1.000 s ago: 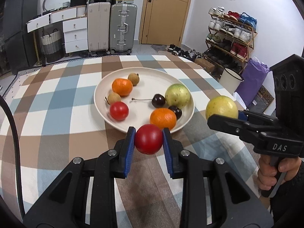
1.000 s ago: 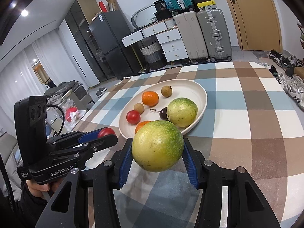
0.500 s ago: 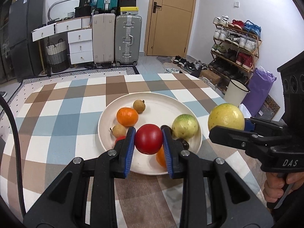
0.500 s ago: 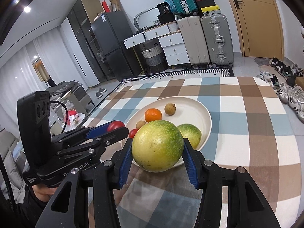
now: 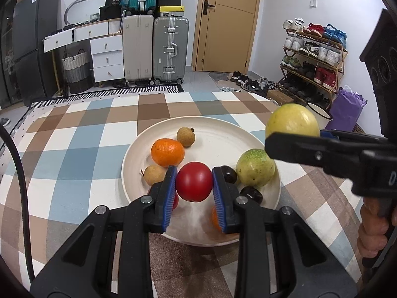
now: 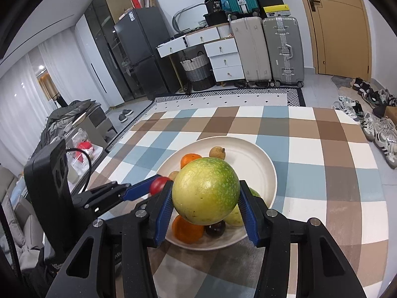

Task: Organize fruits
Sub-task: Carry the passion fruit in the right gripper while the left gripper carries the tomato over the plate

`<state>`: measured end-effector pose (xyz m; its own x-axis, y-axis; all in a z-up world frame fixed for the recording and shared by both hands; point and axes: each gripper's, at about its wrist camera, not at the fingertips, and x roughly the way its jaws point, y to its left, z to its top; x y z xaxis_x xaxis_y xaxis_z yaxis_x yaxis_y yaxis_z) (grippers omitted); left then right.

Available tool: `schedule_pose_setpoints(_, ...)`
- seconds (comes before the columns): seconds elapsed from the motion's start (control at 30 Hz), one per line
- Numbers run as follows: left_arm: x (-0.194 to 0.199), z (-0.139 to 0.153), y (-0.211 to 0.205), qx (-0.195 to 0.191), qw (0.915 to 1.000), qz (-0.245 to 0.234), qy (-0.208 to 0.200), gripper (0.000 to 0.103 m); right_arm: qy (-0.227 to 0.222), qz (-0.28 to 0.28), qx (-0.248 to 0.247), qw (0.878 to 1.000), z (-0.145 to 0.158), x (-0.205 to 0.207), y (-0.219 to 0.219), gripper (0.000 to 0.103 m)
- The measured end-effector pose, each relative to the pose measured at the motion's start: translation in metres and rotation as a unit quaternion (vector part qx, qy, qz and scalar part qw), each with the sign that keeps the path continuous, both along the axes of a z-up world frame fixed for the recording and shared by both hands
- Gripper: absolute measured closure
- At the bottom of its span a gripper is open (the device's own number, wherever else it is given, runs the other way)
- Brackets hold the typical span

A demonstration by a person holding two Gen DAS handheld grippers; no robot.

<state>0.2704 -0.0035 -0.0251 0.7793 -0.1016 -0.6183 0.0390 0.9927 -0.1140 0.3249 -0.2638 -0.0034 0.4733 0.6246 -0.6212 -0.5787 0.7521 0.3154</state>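
Observation:
My left gripper (image 5: 194,186) is shut on a red tomato (image 5: 194,185), held above the near part of the white plate (image 5: 223,134). My right gripper (image 6: 206,196) is shut on a large yellow-green round fruit (image 6: 206,191), also over the plate (image 6: 250,154); in the left wrist view that fruit (image 5: 292,121) hangs above the plate's right rim. On the plate lie an orange (image 5: 168,152), two small brown fruits (image 5: 185,136), a green round fruit (image 5: 255,170), dark plums (image 5: 251,194), and another orange and red fruit partly hidden behind my fingers.
The plate sits on a table with a checked brown, blue and white cloth (image 5: 74,144). Beyond the table are suitcases (image 5: 170,49), white drawers (image 5: 106,57), a door and a shoe rack (image 5: 312,57). A person's hand (image 5: 372,233) grips the right tool.
Both grippers have moved forward over the plate with their fruits still held; the plate now lies beneath them rather than ahead of them.

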Motion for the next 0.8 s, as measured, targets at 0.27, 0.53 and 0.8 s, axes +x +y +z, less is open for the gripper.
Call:
schedule_pose_setpoints(0.27, 0.002, -0.009, 0.009, -0.006, 0.9999, 0.012, -0.005, 0.077, 0.015, -0.023, -0.013, 1.000, -0.014, 0.022, 0.013, 0.052)
schedule_pose_setpoints(0.53, 0.002, -0.010, 0.018, -0.023, 0.9995, 0.017, -0.012, 0.077, 0.007, -0.043, -0.018, 0.999, -0.020, 0.035, 0.026, 0.052)
schedule_pose_setpoints(0.8, 0.005, -0.012, 0.019, -0.024, 0.9995, 0.019, -0.004, 0.077, 0.030, -0.041, -0.038, 0.998, -0.040, 0.053, 0.042, 0.052)
